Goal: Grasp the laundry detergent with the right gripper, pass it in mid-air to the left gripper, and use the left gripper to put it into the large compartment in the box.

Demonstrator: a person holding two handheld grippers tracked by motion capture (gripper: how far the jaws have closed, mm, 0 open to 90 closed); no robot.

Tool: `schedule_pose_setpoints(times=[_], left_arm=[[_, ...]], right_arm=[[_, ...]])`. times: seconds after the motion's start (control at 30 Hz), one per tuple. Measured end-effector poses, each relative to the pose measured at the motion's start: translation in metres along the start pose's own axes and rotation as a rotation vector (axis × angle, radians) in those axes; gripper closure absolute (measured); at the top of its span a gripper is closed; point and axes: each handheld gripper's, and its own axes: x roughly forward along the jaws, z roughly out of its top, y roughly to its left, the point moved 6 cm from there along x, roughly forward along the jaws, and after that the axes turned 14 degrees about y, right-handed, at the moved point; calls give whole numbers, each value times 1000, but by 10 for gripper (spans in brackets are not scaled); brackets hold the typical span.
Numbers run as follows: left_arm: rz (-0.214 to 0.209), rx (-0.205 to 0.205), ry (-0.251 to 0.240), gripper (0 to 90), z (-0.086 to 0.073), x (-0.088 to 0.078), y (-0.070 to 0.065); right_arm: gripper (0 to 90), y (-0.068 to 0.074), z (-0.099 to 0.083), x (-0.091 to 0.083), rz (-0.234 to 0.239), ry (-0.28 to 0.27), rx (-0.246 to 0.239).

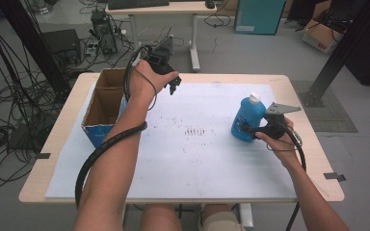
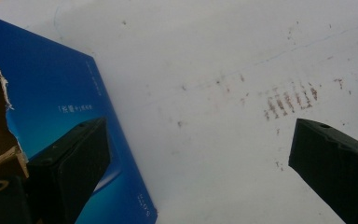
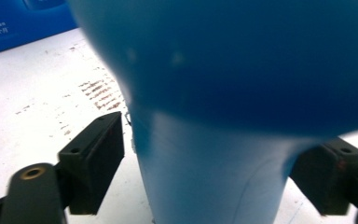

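Forearms reach over the stained white table (image 1: pixel 183 163); left jaws gape wide, right jaws straddle the blue bottle (image 1: pixel 247 118).

Grey floor (image 1: pixel 250 53), desk (image 1: pixel 164 8), cables (image 1: pixel 9 96) at bkgd

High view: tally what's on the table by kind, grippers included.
Bottles: 1, blue bottle with a white cap
Boxes: 1, open cardboard box with blue sides
Grippers: 2, left gripper over the mat by the box, right gripper at the bottle
Total: 4
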Motion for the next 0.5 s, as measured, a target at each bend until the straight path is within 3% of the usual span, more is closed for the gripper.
schedule_pose_setpoints(times=[0.23,0.5], left_arm=[[-1,-7,3,59,-1,1,1],[2,-3,5,59,-1,1,1]], right_arm=[[291,-2,-2,1,-4,5,-7],[331,-3,-2,3,-3,1,-15]])
